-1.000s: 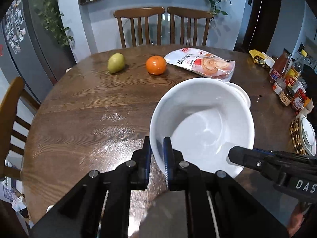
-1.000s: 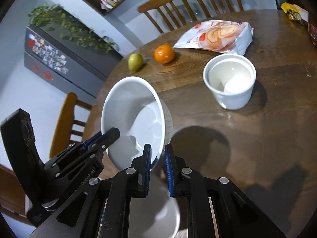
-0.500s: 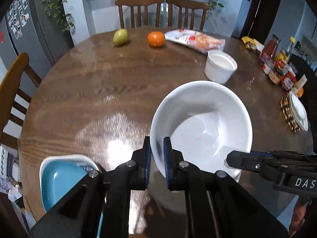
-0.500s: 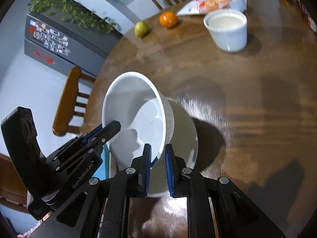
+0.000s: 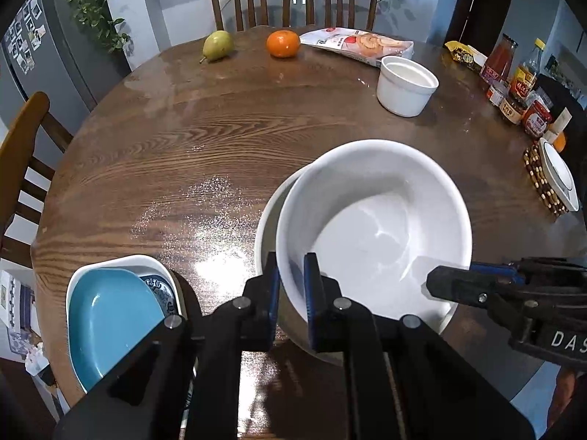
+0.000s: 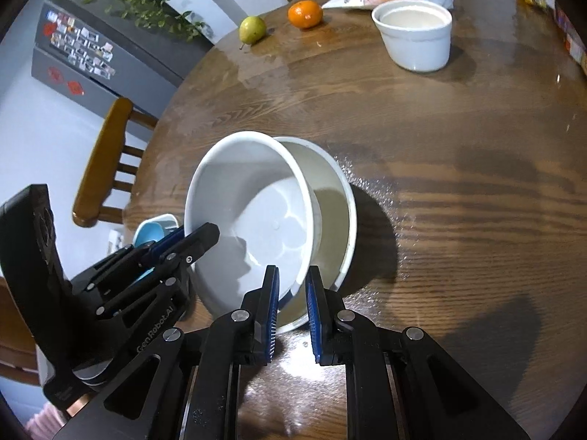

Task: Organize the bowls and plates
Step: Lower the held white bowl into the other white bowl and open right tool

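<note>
Large white bowl [image 5: 374,220], tilted, gripped at its near rim by both tools and sitting partly inside a second, similar white bowl [image 6: 334,201] that rests on the round wooden bench [image 5: 220,139]. Left hand-held gripper [image 5: 291,282]: blue pads pinching the bowl's rim at its left near edge. Right hand-held gripper [image 6: 291,293]: pads likewise pinching the rim, on the opposite near side; seen from the left wrist view as a black tool entering from the right. Lower bowl's rim visible as a crescent beyond the held bowl. Near the bench's left edge: a stack of dishes, a blue plate [image 5: 110,315] lying over a patterned one within a white dish [image 5: 121,262]. Far side of the bench: small white ramekin [image 5: 406,86], well apart from the bowls; orange [image 5: 282,44] and pear [image 5: 218,46] beside each other; snack packet [image 5: 357,46] just behind the ramekin. Right edge: bottles and jars [image 5: 517,84], beaded trivet bearing a plate [image 5: 557,176].
</note>
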### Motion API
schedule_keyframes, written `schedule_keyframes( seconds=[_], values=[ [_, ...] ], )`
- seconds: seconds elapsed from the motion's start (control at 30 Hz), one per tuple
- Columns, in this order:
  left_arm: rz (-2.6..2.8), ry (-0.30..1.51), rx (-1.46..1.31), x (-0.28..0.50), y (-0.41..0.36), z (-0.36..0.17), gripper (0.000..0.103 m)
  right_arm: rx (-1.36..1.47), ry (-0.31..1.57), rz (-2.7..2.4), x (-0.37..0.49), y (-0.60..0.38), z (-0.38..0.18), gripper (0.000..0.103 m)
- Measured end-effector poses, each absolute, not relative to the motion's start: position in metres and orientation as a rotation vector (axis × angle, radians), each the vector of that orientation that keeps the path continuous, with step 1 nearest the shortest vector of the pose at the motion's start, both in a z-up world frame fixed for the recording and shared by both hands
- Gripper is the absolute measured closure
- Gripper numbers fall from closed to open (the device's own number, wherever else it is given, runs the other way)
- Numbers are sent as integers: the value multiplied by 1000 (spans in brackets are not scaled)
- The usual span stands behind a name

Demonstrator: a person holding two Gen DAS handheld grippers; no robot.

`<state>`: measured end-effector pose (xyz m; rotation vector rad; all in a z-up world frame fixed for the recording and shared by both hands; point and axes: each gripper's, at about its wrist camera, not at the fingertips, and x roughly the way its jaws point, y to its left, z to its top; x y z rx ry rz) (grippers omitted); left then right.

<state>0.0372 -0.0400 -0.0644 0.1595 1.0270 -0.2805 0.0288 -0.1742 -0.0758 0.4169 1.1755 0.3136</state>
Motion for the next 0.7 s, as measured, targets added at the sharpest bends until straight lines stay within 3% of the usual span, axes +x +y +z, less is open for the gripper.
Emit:
schedule_keyframes(
  seconds=[0.27,0.37,0.43,0.6,0.7],
  values=[
    [-271,1014,154,35,-38,-61,89,337,1134,264,25,-178,-63,87],
    [-264,998,147,34,-36,-55,73,340,1109,248,25,-186,-57,81],
    [-251,981,146,34,-35,-51,56,356,1091,234,25,-194,-53,75],
    [-238,955,135,36,-34,-40,47,390,1056,206,25,-213,-46,69],
    [-232,945,132,38,-36,-35,34,404,1040,192,26,-224,-41,67]
  ],
)
